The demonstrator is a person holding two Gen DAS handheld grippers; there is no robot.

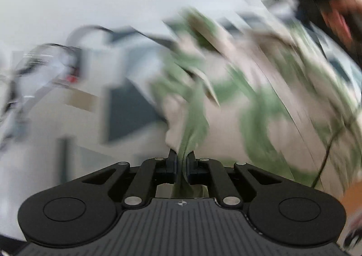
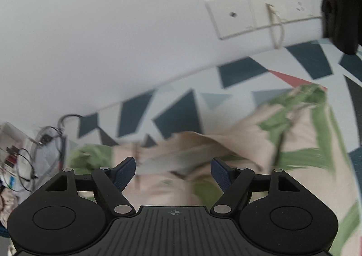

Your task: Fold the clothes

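Note:
A beige garment with green leaf-like patches [image 1: 260, 102] fills the right half of the left wrist view, heavily blurred by motion. My left gripper [image 1: 182, 154] is shut on a green fold of this garment, which runs up from between its fingers. In the right wrist view the same garment [image 2: 237, 143] lies rumpled on a patterned cloth [image 2: 176, 120]. My right gripper [image 2: 173, 163] hovers just above it, open, with nothing between its blue-padded fingers [image 2: 126, 170]. The other gripper's dark body [image 2: 341, 7] shows at the top right.
The surface has a white cloth with dark blue, grey and red triangles. A white wall [image 2: 113, 29] with a socket plate [image 2: 260, 14] and a hanging cord stands behind it. Tangled cables and a white box [image 2: 27, 149] lie at the left. A hand and sleeve [image 1: 339, 14] appear top right.

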